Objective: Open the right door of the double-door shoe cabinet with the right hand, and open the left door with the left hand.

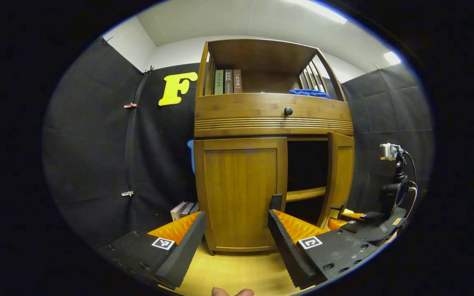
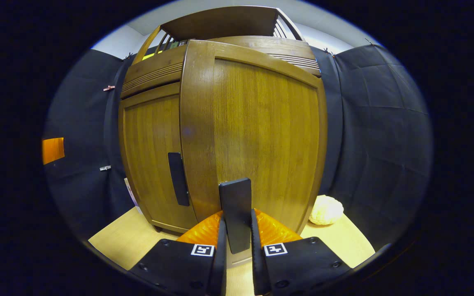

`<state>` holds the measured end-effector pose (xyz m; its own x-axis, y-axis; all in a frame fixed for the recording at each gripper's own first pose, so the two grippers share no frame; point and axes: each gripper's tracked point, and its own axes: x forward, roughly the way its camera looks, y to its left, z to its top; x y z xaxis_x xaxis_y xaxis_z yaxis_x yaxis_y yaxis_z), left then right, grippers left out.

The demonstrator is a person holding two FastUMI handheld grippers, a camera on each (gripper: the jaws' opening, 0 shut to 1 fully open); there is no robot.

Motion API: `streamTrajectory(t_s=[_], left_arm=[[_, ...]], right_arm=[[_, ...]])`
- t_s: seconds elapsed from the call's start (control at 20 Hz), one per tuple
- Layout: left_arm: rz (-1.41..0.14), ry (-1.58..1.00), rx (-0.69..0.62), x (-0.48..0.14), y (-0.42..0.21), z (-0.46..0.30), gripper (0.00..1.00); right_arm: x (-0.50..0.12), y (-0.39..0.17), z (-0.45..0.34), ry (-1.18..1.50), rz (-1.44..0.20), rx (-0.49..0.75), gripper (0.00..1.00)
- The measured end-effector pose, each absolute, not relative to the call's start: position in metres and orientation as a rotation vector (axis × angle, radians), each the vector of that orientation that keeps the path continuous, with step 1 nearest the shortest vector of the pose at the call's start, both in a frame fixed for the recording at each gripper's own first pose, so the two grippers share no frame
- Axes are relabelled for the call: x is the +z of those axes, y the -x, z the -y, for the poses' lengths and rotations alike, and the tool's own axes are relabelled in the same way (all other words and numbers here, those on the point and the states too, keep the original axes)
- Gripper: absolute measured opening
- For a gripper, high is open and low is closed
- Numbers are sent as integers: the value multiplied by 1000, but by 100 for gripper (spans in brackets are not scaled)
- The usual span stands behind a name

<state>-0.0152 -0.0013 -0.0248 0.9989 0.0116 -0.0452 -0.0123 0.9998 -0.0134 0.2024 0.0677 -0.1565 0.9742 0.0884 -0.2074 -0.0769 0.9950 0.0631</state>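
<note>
Right gripper [image 2: 237, 246] clamped on black handle [image 2: 235, 213] of right door [image 2: 261, 135], door swung out. Left gripper [image 1: 237, 242] spread wide before closed left door [image 1: 241, 193], not touching.

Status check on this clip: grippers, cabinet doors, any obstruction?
Right gripper shut on right door handle, right door swung open. Left gripper open, facing closed left door. Nothing in the way.

Open gap behind swung-out right door [image 1: 341, 176]; closed left door [image 1: 240, 193] blocking the rest.
</note>
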Motion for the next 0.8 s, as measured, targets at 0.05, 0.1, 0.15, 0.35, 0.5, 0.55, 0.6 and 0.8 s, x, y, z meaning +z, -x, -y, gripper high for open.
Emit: streamTrajectory(t_s=[0.05,0.1,0.15,0.35,0.5,0.55,0.6,0.8], left_arm=[[-45,16,7,-24,16,5,92],[-45,18,3,-24,17,9,92],[-45,20,-2,-24,18,13,92],[-46,27,-24,-24,18,27,93],[-45,37,-43,-24,14,39,92],[-43,40,-54,-24,13,44,92],[-42,46,-66,-23,11,49,92],[-31,59,-89,-20,6,64,92]], right_arm=[[-157,-202,-67,-62,-212,80,29],[-156,-201,-67,-67,-210,76,29],[-156,-202,-66,-70,-211,72,29],[-156,-202,-65,-83,-216,60,29],[-155,-204,-66,-99,-213,53,28],[-156,-203,-65,-99,-211,51,28],[-155,-203,-66,-98,-209,52,28],[-155,-203,-63,-106,-199,47,28]])
